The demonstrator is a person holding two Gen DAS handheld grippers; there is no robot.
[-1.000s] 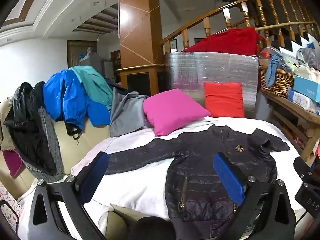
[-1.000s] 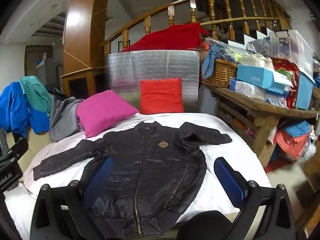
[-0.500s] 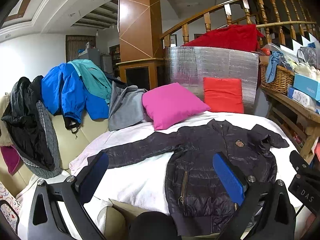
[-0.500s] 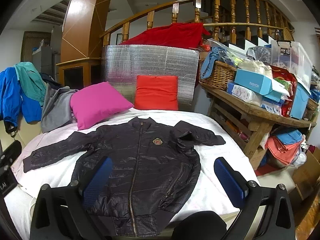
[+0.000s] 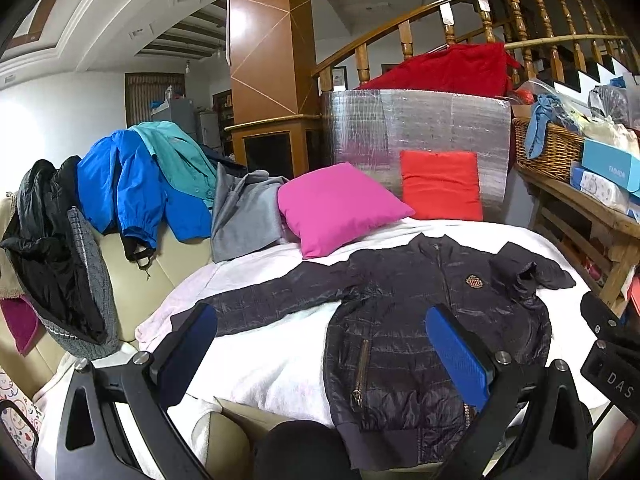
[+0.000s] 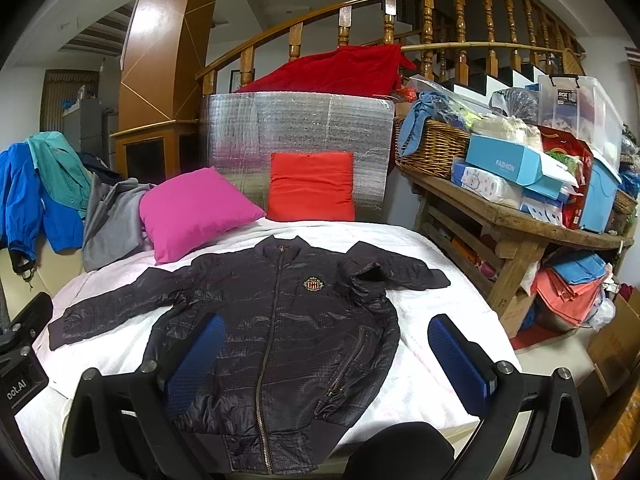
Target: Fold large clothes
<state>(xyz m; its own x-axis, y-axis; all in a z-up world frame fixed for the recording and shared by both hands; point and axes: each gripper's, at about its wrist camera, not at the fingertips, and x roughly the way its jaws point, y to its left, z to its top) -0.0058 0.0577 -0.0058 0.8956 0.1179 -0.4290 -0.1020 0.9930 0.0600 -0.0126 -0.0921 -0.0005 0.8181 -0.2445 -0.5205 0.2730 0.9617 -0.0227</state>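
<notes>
A black quilted jacket (image 5: pixel 416 320) (image 6: pixel 280 320) lies face up and zipped on the white-covered sofa seat (image 5: pixel 280 360) (image 6: pixel 432 312). Its left sleeve (image 5: pixel 264 300) stretches out flat to the left; its right sleeve (image 6: pixel 392 274) is bent and bunched near the shoulder. My left gripper (image 5: pixel 320 348) hovers open above the hem's left side, nothing between its blue pads. My right gripper (image 6: pixel 326 356) is open too, held over the jacket's lower front.
Pink pillow (image 5: pixel 340 206) and red pillow (image 5: pixel 440 184) sit behind the jacket against a silver foil panel (image 6: pixel 296 124). Several jackets (image 5: pixel 132 176) hang over the sofa back at left. A cluttered wooden bench (image 6: pixel 512 216) stands at right, with a stair railing behind.
Both grippers have pulled back and risen a little from the jacket, so more of it and of the sofa edge shows. The jacket has not moved.
</notes>
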